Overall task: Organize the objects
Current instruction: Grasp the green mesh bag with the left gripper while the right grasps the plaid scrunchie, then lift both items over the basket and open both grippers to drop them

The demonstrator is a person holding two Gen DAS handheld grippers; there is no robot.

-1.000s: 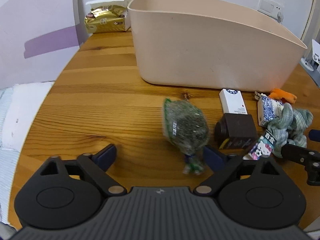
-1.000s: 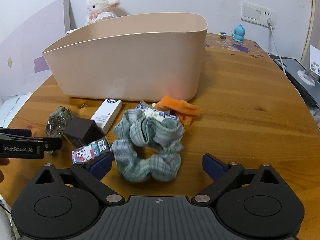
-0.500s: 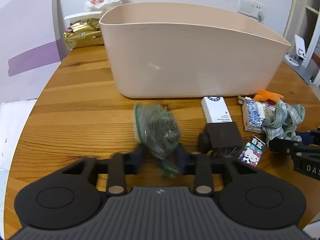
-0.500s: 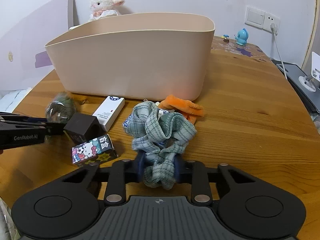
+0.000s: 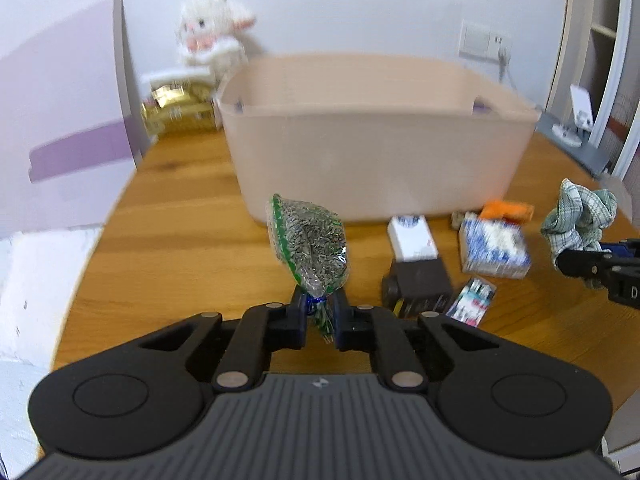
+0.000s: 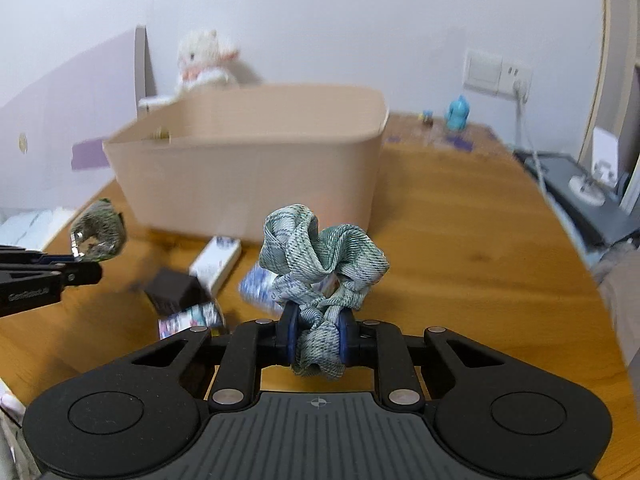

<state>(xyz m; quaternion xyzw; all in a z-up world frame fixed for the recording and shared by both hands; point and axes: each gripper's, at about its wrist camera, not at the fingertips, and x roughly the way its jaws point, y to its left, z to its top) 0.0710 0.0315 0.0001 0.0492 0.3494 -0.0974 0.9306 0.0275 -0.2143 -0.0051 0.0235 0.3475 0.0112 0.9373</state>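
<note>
Pinching the seed bag (image 5: 308, 240) by its lower end in your left gripper (image 5: 320, 316), clear of the wooden table (image 5: 180, 220), your right gripper (image 6: 318, 338) clamped on the plaid scrunchie (image 6: 320, 248), both before the beige bin (image 5: 376, 152).

Seed bag (image 5: 308, 240), plaid scrunchie (image 6: 320, 252) aloft, apparently clamped.

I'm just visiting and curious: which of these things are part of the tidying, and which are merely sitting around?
Part of the job:
left tool holding the seed bag
right tool holding the scrunchie
beige bin
white box
dark box

Just lying about:
plush lamb
gold packet
blue figurine
</note>
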